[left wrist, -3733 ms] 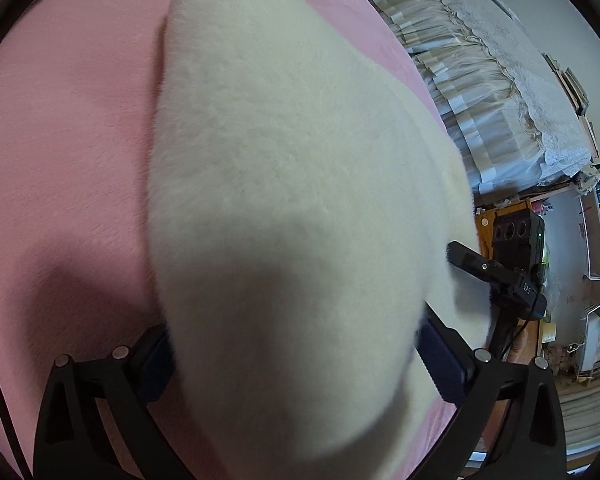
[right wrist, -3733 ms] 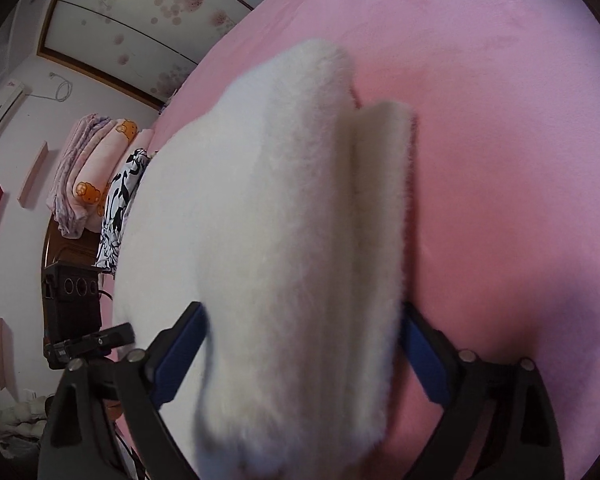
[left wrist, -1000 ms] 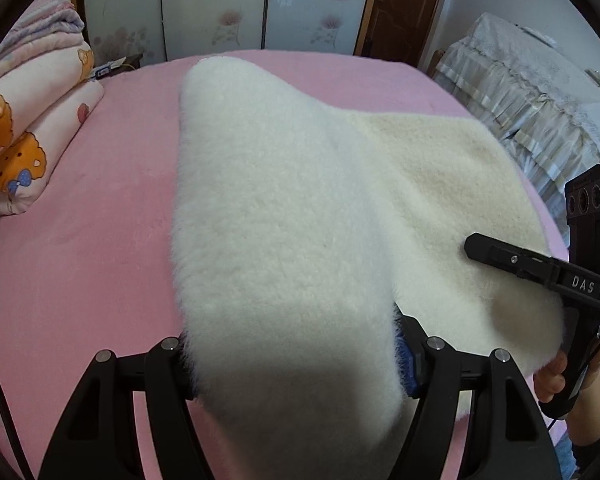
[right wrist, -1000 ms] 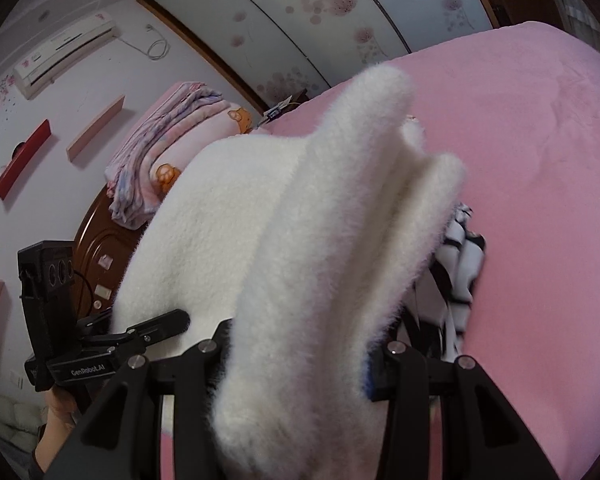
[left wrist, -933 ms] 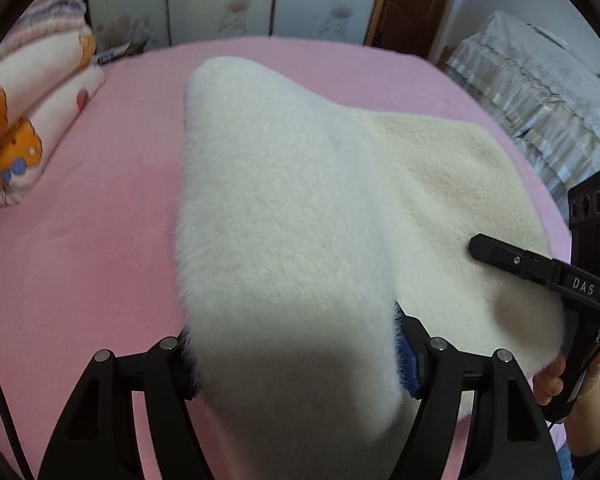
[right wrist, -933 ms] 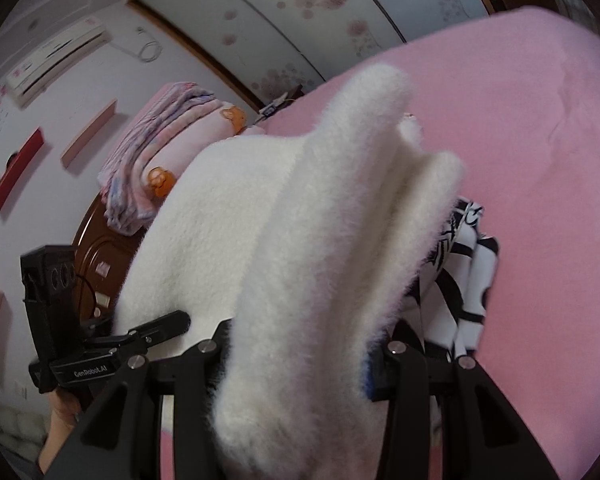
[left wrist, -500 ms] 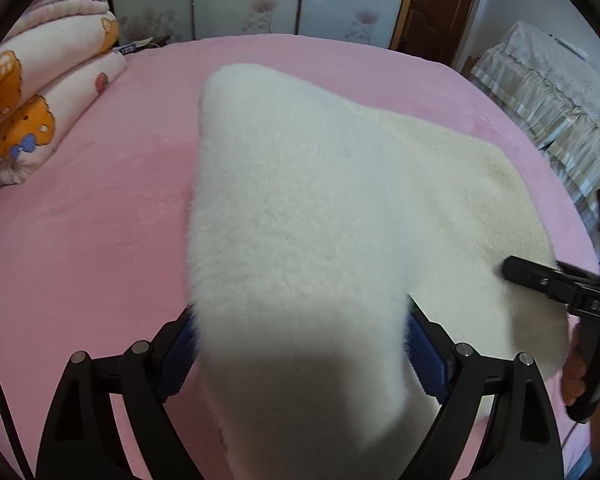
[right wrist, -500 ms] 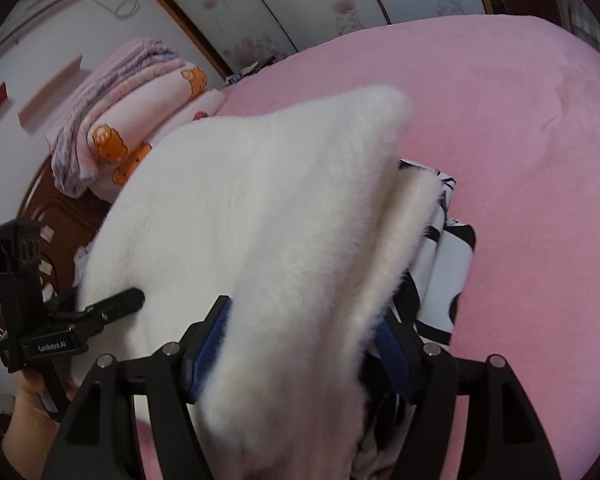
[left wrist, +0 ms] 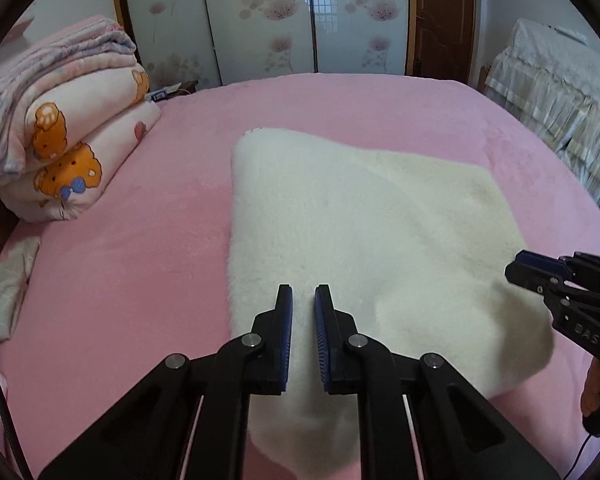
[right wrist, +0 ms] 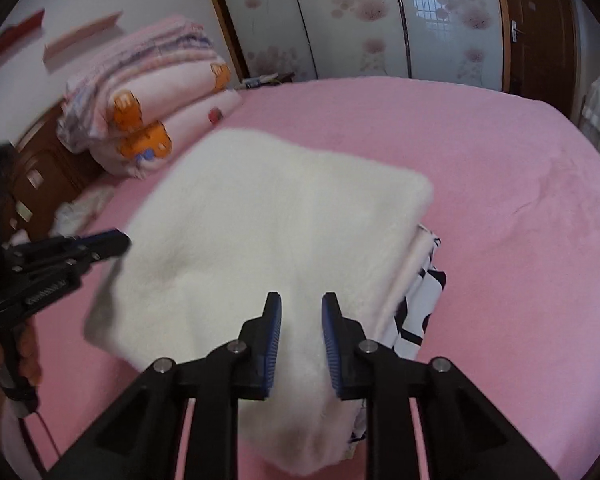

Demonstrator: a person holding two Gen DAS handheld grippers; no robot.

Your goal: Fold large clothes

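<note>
Fleece in left view: our white garment (left wrist: 360, 240) lies flat on the pink bed (left wrist: 120, 264), straight ahead of and under the left gripper (left wrist: 303, 300).
Left jaws: we see a narrow gap, nothing held.
Axis: we judge its long side runs away from us.
Right view: the fleece (right wrist: 268, 216) lies below the right gripper (right wrist: 301, 308), over a black-and-white cloth (right wrist: 424, 300).
Right jaws: slightly apart, empty.
Nearer: we cannot tell; each hangs over its own near corner.
</note>
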